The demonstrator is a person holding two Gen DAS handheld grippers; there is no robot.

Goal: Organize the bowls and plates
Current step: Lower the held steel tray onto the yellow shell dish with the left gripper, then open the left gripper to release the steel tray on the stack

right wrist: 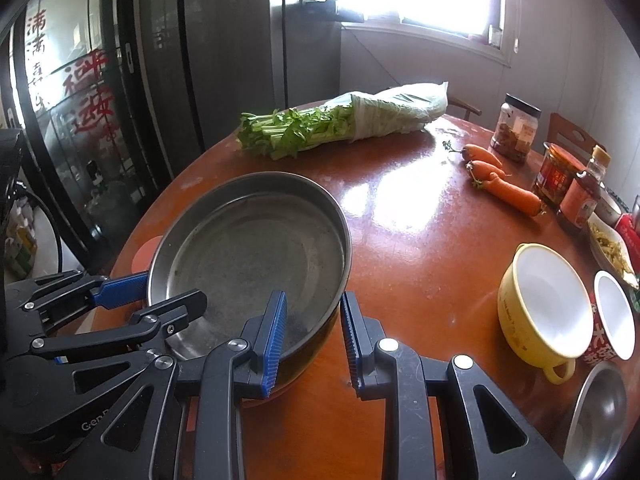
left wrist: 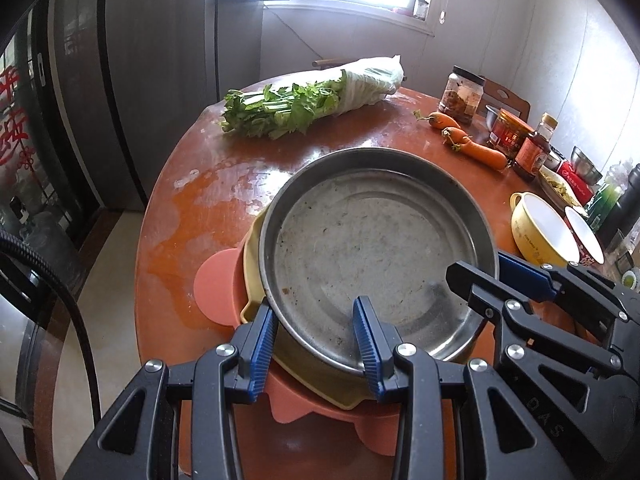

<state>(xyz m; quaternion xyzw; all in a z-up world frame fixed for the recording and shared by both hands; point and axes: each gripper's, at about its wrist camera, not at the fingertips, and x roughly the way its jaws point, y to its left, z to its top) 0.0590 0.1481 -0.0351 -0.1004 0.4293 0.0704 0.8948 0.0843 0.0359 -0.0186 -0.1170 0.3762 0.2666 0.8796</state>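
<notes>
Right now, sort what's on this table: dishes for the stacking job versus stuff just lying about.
Job: steel pan, yellow dish and pink plate beneath it, yellow bowl, red-patterned bowl, small steel bowl.
Lying about: celery, carrots, jars, sauce bottle.

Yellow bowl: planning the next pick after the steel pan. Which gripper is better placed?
Right: the right gripper stands nearer the yellow bowl; the left gripper is across the steel pan.

On the round brown table [right wrist: 400, 248], a bagged bunch of celery [right wrist: 340, 124] lies near the far edge, two carrots [right wrist: 500, 184] lie toward the right edge, and just beyond them stand a dark-lidded jar [right wrist: 516, 128], a red-labelled jar [right wrist: 556, 178] and a sauce bottle [right wrist: 582, 196].
</notes>
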